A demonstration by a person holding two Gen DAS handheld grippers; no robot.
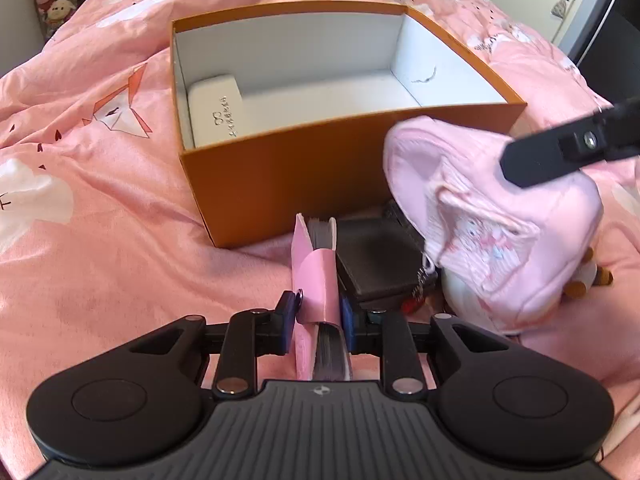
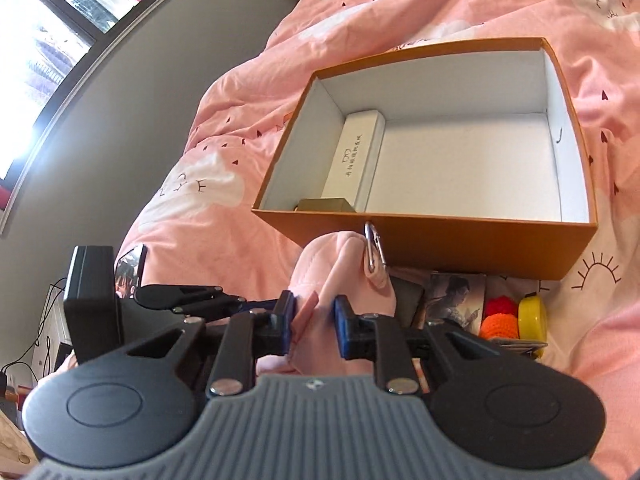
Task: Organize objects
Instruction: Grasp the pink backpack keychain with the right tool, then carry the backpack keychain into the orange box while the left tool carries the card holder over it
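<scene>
Biggest thing here is the pink duvet [image 1: 100, 208], with an open orange box [image 1: 320, 168] sitting on it. The box is mostly bare inside: a white case [image 2: 354, 152] lies along its left wall and a small gold box [image 2: 326, 204] sits in the near left corner.

The right gripper [image 2: 314, 320] has its jaws pinched on a soft pink pouch [image 2: 340, 268], held up just in front of the box's near wall, silver carabiner [image 2: 374, 250] at the far end. Its long axis runs away from the gripper toward the box, so I'd carry it over the rim carabiner-first and lay it in the free right-hand floor, lengthwise along the box. It's floppy, so I'd lift it well clear of the wall or it'll drag.

The left gripper [image 1: 318, 308] is squeezed narrow on a pink-covered notebook [image 1: 316, 264], standing on edge, spine running straight ahead at the box. I'd keep that grip square and slot it in beside the white case, same direction.

Leftovers: yarn bits [image 2: 500, 320], yellow tape [image 2: 532, 316], all still outside the box.
</scene>
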